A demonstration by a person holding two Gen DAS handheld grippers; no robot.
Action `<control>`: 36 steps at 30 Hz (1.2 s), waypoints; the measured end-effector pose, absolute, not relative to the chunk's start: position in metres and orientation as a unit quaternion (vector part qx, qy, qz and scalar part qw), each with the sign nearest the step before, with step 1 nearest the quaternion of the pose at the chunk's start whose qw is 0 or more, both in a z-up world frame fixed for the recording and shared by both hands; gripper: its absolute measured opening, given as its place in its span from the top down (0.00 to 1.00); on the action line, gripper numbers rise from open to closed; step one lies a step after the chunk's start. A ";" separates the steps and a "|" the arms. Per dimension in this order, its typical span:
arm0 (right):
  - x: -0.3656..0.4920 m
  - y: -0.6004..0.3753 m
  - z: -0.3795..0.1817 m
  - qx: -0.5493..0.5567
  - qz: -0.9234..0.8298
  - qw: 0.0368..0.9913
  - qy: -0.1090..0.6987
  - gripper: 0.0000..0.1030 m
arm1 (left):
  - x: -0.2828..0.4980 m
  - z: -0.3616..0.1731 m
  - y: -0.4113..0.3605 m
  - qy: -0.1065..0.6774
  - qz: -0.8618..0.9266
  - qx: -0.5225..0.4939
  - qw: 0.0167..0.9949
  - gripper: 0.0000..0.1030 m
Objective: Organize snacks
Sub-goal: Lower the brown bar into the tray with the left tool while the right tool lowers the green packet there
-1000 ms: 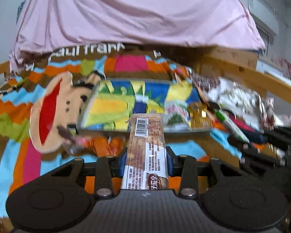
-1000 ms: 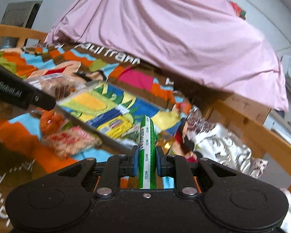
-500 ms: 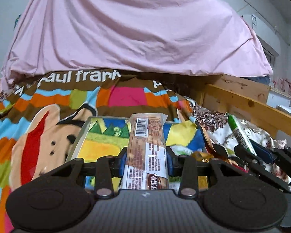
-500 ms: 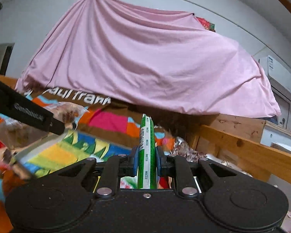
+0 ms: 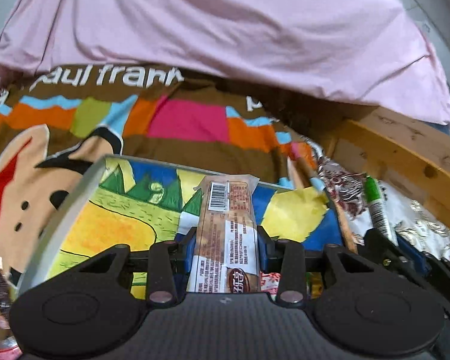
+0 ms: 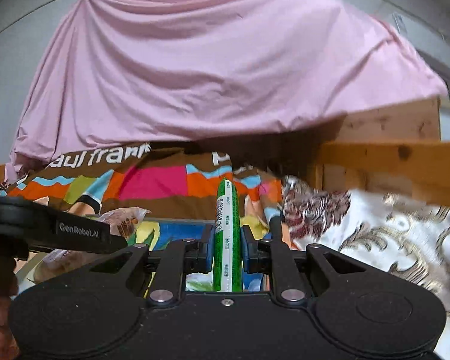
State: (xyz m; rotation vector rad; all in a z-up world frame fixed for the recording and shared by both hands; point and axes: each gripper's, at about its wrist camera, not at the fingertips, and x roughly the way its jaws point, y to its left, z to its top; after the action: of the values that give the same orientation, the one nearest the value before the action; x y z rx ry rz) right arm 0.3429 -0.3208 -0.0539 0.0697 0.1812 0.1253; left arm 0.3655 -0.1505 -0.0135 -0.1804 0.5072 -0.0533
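Note:
My left gripper (image 5: pixel 226 249) is shut on a brown snack packet (image 5: pixel 228 228) with a barcode at its far end, held over a shallow tray (image 5: pixel 75 204) with a colourful cartoon picture on its floor. My right gripper (image 6: pixel 226 247) is shut on a thin green stick snack (image 6: pixel 226 228) that stands up between the fingers, over the tray's right part (image 6: pixel 180 228). The right gripper and green stick also show in the left wrist view (image 5: pixel 378 210) at the right. The left gripper and its packet show in the right wrist view (image 6: pixel 75 234) at the left.
The tray lies on a bright patchwork blanket (image 5: pixel 189 120) on a bed. A pink sheet (image 5: pixel 225 30) hangs behind. A wooden bed rail (image 5: pixel 405 156) runs along the right, with a white patterned cloth (image 6: pixel 375 228) beside it. Several loose snack packets lie at the lower left (image 5: pixel 0 300).
Both grippers have risen and moved forward over the tray with their snacks still held. The loose snacks on the blanket have dropped out of the middle of the views.

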 end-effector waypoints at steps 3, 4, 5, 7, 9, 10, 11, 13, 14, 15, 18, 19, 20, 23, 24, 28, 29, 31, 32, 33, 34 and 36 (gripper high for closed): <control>0.353 -0.325 -0.063 0.048 0.062 0.991 0.108 0.81 | 0.377 -0.024 -0.153 0.256 -0.024 -0.071 0.964 0.60; 0.356 -0.326 -0.066 0.053 0.060 0.990 0.113 0.81 | 0.380 -0.027 -0.153 0.259 -0.025 -0.067 0.963 0.60; 0.358 -0.328 -0.069 0.058 0.060 0.989 0.119 0.81 | 0.382 -0.029 -0.154 0.261 -0.024 -0.063 0.963 0.60; 0.364 -0.329 -0.074 0.065 0.063 0.987 0.135 0.81 | 0.387 -0.035 -0.156 0.265 -0.024 -0.058 0.962 0.60; 0.368 -0.328 -0.078 0.069 0.069 0.984 0.147 0.81 | 0.389 -0.040 -0.158 0.269 -0.025 -0.054 0.961 0.60; 0.370 -0.328 -0.079 0.071 0.074 0.983 0.153 0.81 | 0.391 -0.042 -0.160 0.271 -0.025 -0.050 0.961 0.60; 0.371 -0.327 -0.081 0.072 0.079 0.982 0.159 0.81 | 0.392 -0.045 -0.161 0.274 -0.026 -0.046 0.960 0.60; 0.373 -0.324 -0.083 0.070 0.085 0.980 0.166 0.81 | 0.393 -0.049 -0.164 0.279 -0.024 -0.040 0.959 0.60; 0.373 -0.323 -0.084 0.068 0.087 0.980 0.168 0.81 | 0.393 -0.051 -0.164 0.283 -0.021 -0.041 0.958 0.60; 0.374 -0.322 -0.084 0.068 0.088 0.979 0.170 0.81 | 0.394 -0.053 -0.164 0.286 -0.020 -0.047 0.957 0.59; 0.374 -0.321 -0.084 0.068 0.088 0.979 0.172 0.81 | 0.395 -0.060 -0.161 0.299 -0.006 -0.072 0.951 0.59; 0.374 -0.321 -0.084 0.069 0.089 0.978 0.173 0.81 | 0.395 -0.061 -0.160 0.299 -0.002 -0.076 0.951 0.59; 0.375 -0.321 -0.084 0.069 0.089 0.978 0.174 0.81 | 0.396 -0.063 -0.159 0.300 -0.001 -0.079 0.951 0.59; 0.375 -0.320 -0.085 0.067 0.090 0.978 0.178 0.81 | 0.396 -0.064 -0.158 0.304 0.000 -0.087 0.949 0.59; 0.376 -0.320 -0.086 0.066 0.091 0.977 0.179 0.81 | 0.396 -0.064 -0.157 0.304 0.001 -0.087 0.949 0.59; 0.377 -0.317 -0.087 0.063 0.094 0.977 0.183 0.80 | 0.396 -0.065 -0.157 0.303 0.000 -0.090 0.949 0.56; 0.377 -0.317 -0.088 0.062 0.095 0.976 0.184 0.80 | 0.396 -0.065 -0.157 0.303 0.000 -0.093 0.949 0.55; 0.377 -0.318 -0.088 0.065 0.097 0.976 0.184 0.79 | 0.395 -0.066 -0.156 0.302 -0.001 -0.097 0.948 0.54; 0.378 -0.318 -0.088 0.067 0.098 0.976 0.184 0.79 | 0.395 -0.066 -0.155 0.303 0.000 -0.099 0.948 0.48; 0.378 -0.319 -0.088 0.069 0.098 0.976 0.184 0.79 | 0.395 -0.065 -0.154 0.303 0.004 -0.102 0.947 0.40; 0.378 -0.319 -0.088 0.071 0.097 0.975 0.185 0.78 | 0.395 -0.065 -0.152 0.303 0.008 -0.105 0.947 0.38; 0.378 -0.320 -0.087 0.073 0.096 0.976 0.183 0.75 | 0.393 -0.064 -0.150 0.298 0.015 -0.106 0.949 0.34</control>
State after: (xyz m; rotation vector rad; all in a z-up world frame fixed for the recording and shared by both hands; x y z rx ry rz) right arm 0.3777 -0.3201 -0.0868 0.1476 0.3682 0.1944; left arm 0.3932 -0.1497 -0.0637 -0.2161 0.6066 0.0302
